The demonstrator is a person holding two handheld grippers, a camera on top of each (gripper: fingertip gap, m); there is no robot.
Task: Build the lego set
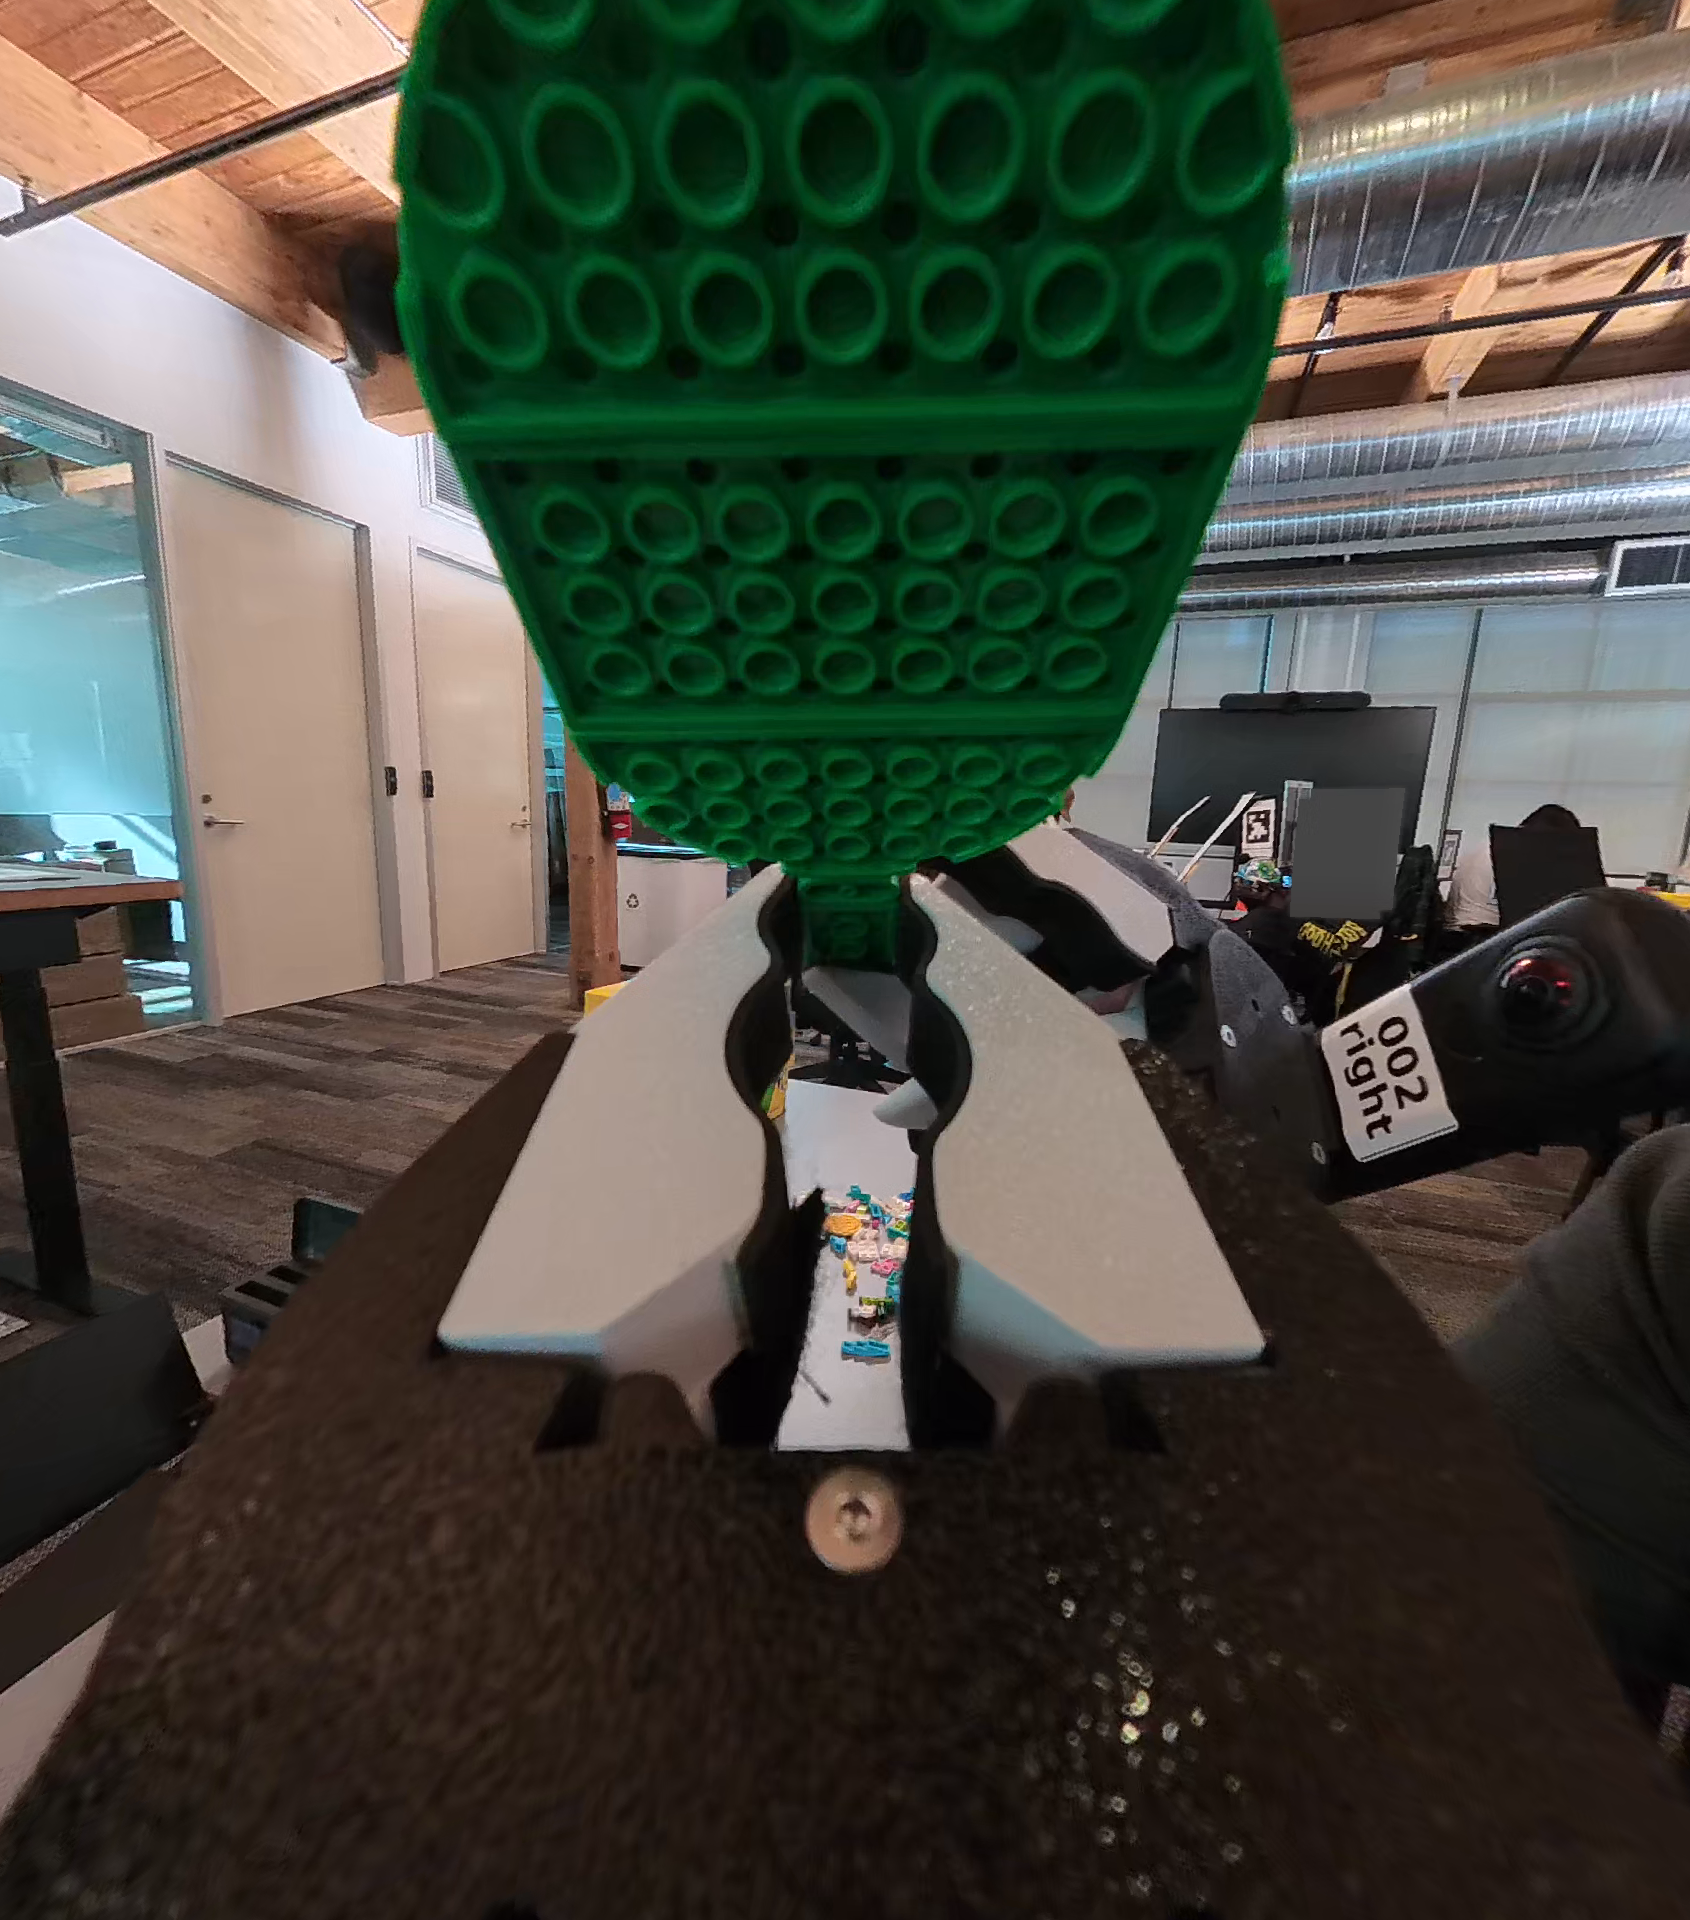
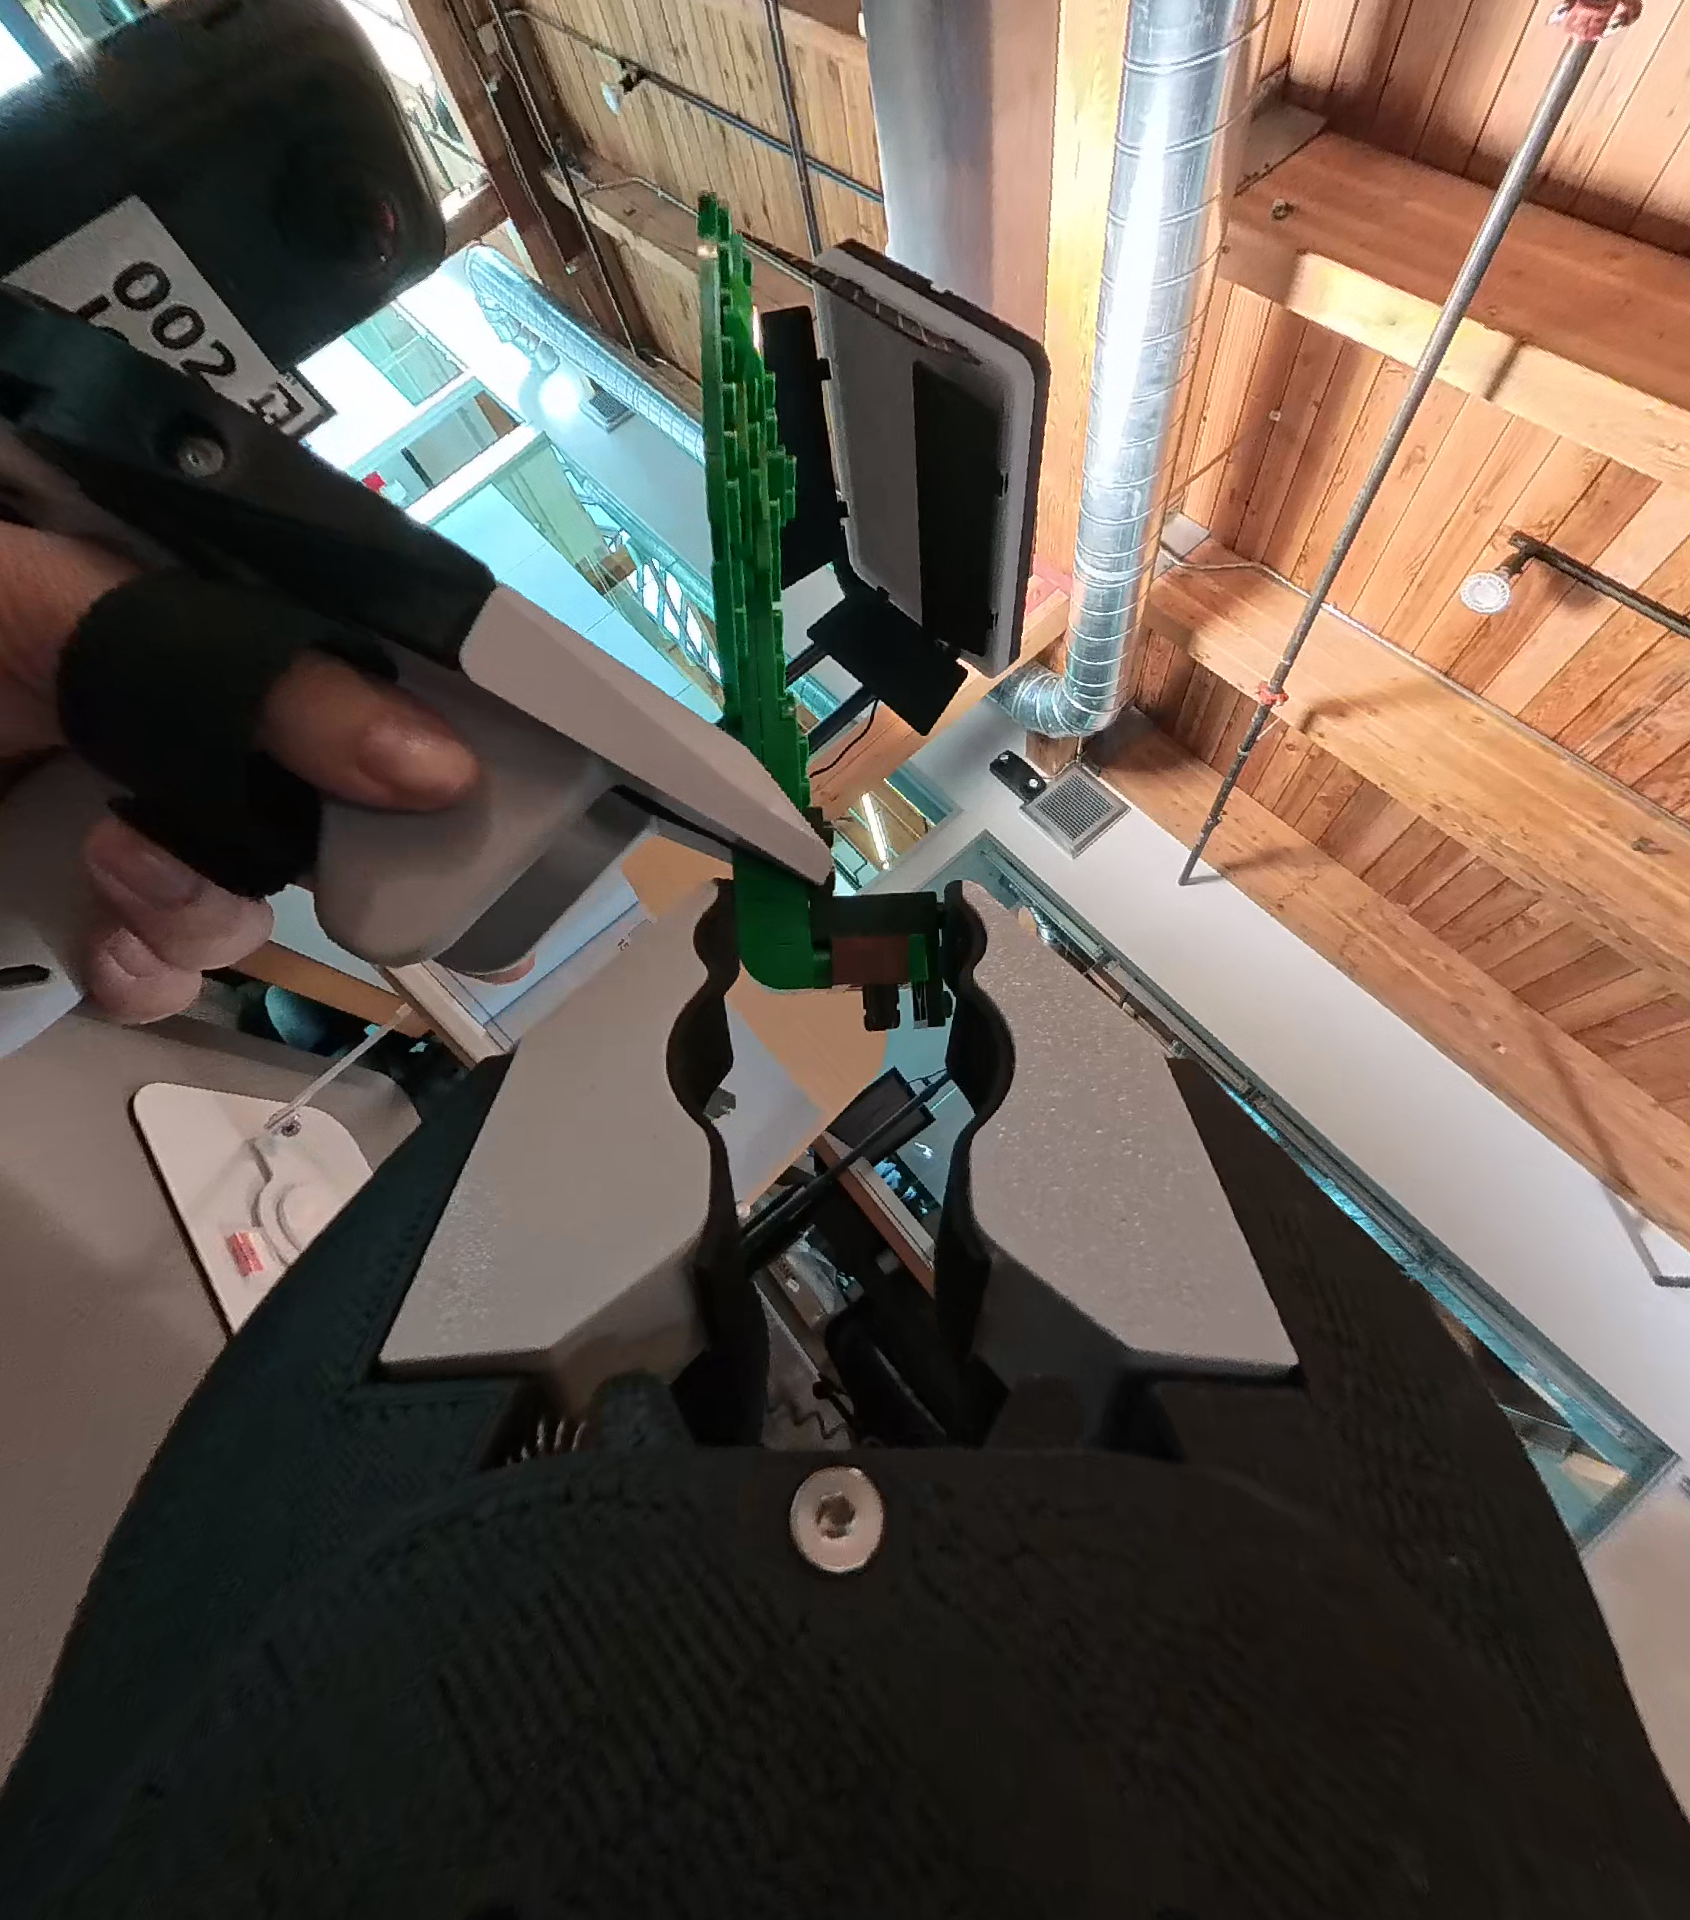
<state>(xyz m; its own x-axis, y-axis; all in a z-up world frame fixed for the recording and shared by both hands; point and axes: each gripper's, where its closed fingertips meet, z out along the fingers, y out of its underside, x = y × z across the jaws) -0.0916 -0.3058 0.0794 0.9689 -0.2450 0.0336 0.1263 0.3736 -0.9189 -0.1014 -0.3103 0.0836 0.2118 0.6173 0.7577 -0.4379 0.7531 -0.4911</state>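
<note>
My left gripper (image 1: 846, 925) is shut on the bottom edge of a large green Lego plate (image 1: 841, 416). It holds the plate upright in the air, underside towards its camera. In the right wrist view the plate (image 2: 747, 540) stands edge-on, with a small stack of brown, dark green and black bricks (image 2: 882, 945) on its lower face. My right gripper (image 2: 836, 914) is closed across the plate's bottom and this stack. The left gripper (image 2: 810, 857) comes in from the left just above it. The right gripper (image 1: 986, 904) shows behind the plate in the left wrist view.
Several loose coloured bricks (image 1: 872, 1247) lie on a white table (image 1: 841, 1392) below, seen between the left fingers. A desk (image 1: 30, 904) stands at the left. A flat grey-and-black device on an arm (image 2: 924, 447) hangs beyond the plate. A gloved hand (image 2: 197, 769) holds the left gripper. My two grippers' fingertips are within a few centimetres of each other.
</note>
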